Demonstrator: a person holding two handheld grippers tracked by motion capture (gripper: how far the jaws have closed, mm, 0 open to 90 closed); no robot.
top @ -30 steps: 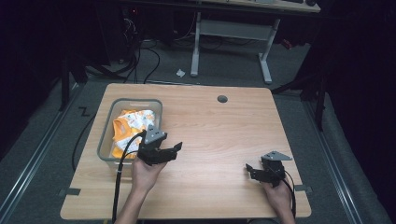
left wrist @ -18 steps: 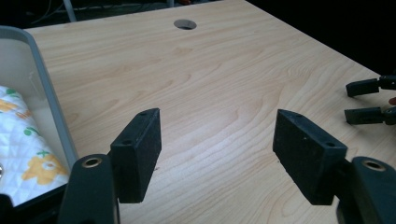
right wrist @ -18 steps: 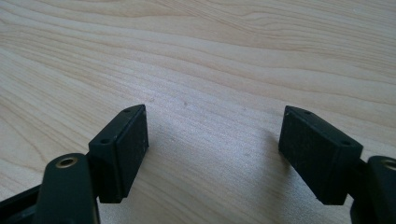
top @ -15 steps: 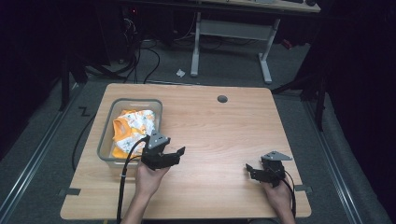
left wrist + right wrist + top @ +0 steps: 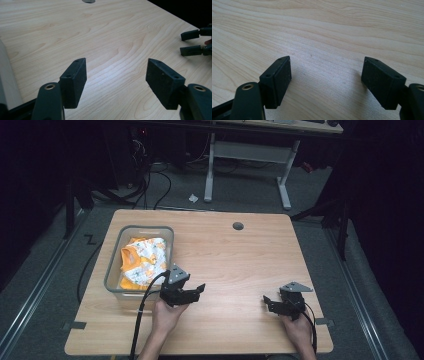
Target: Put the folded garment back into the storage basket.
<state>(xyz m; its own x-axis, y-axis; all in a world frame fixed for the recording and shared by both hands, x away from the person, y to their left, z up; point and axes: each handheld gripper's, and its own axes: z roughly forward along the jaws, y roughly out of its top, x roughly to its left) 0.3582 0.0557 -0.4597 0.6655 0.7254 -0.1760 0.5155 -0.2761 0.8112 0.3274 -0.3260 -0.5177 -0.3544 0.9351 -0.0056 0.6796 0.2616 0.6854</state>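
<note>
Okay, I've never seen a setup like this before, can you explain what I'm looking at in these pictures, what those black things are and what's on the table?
A person sits at a wooden table and holds a hand tool in each hand. Each tool is a gripper with two black fingers that can pinch things.

The wide picture comes from a camera above the table, looking forward and down. There the left gripper is beside a clear bin, and the right gripper is near the table's right front corner.

The two close-up pictures come from small cameras riding on the grippers, looking along their fingers at the wood.

In the bin lies an orange and white patterned cloth. A small round hole sits near the table's far edge.

Both grippers are open and hold nothing.
</note>
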